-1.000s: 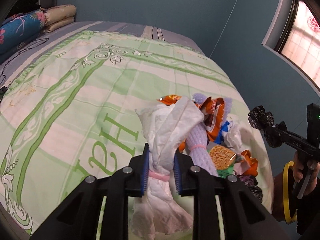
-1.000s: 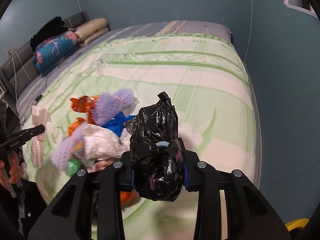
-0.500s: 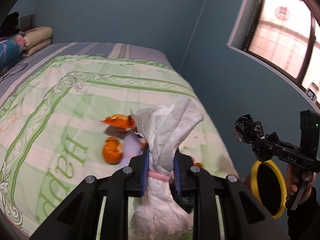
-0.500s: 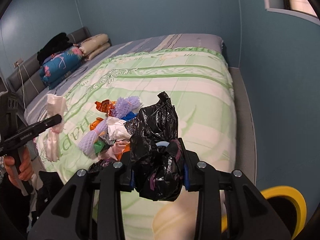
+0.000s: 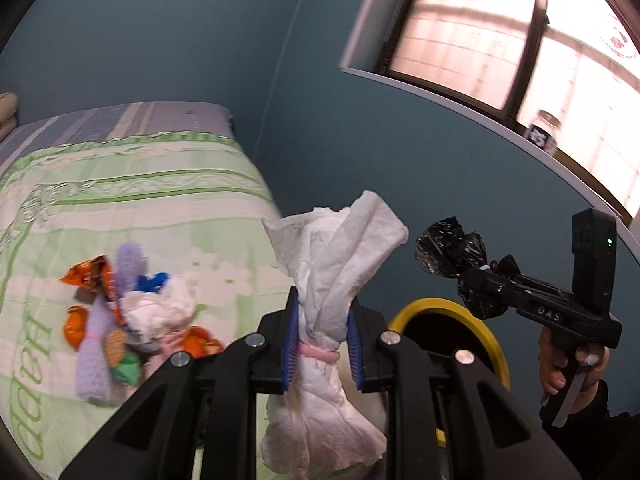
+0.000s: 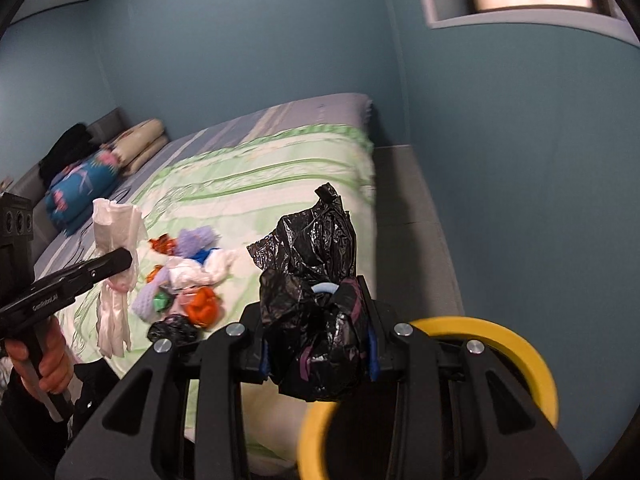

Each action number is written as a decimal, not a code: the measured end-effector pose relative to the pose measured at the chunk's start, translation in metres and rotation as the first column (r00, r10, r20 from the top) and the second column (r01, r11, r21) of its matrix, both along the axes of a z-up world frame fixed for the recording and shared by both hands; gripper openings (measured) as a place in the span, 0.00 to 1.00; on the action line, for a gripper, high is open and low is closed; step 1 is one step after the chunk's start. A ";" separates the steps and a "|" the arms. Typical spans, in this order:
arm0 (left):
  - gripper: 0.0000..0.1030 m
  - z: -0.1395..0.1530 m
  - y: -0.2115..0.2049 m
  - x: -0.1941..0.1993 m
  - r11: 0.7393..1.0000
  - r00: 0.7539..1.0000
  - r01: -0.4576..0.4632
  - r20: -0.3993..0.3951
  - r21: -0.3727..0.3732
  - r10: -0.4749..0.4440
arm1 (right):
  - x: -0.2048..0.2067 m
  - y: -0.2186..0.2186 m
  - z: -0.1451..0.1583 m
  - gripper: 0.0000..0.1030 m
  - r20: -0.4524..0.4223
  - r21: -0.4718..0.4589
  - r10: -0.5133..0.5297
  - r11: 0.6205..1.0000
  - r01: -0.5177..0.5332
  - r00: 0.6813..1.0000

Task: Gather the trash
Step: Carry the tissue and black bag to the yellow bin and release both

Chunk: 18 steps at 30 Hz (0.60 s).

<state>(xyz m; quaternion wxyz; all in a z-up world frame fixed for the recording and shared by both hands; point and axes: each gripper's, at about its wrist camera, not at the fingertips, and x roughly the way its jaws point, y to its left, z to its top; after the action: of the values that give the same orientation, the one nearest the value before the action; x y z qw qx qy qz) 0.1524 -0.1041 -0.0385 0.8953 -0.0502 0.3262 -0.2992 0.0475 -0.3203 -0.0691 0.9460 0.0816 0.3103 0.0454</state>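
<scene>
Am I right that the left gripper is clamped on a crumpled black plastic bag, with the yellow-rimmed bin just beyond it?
Not quite. The left gripper is clamped on a bundle of white tissue paper tied with a pink band, as the left wrist view shows. The crumpled black plastic bag is in the right gripper. The yellow-rimmed bin does sit just beyond.

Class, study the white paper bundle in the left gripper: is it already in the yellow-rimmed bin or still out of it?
Out. The white paper bundle sits clamped in the left gripper, above the yellow-rimmed bin.
</scene>
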 end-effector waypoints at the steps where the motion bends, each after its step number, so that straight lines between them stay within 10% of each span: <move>1: 0.19 0.000 -0.012 -0.003 1.000 1.000 0.024 0.003 0.004 -0.024 | -0.006 -0.009 0.000 0.31 0.001 0.000 -0.021 1.000 0.021 1.000; 18: 0.19 -0.031 -0.171 -0.039 0.946 0.944 0.324 -0.065 0.006 -0.323 | -0.052 -0.093 -0.042 0.31 -0.089 0.038 -0.204 0.977 0.208 0.975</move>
<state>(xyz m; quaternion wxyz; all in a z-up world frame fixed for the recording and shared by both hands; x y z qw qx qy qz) 0.1137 -0.2750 -0.0695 0.8239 0.0021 0.3605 -0.4373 -0.0043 -0.4131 -0.1107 0.9294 0.1375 0.3389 -0.0489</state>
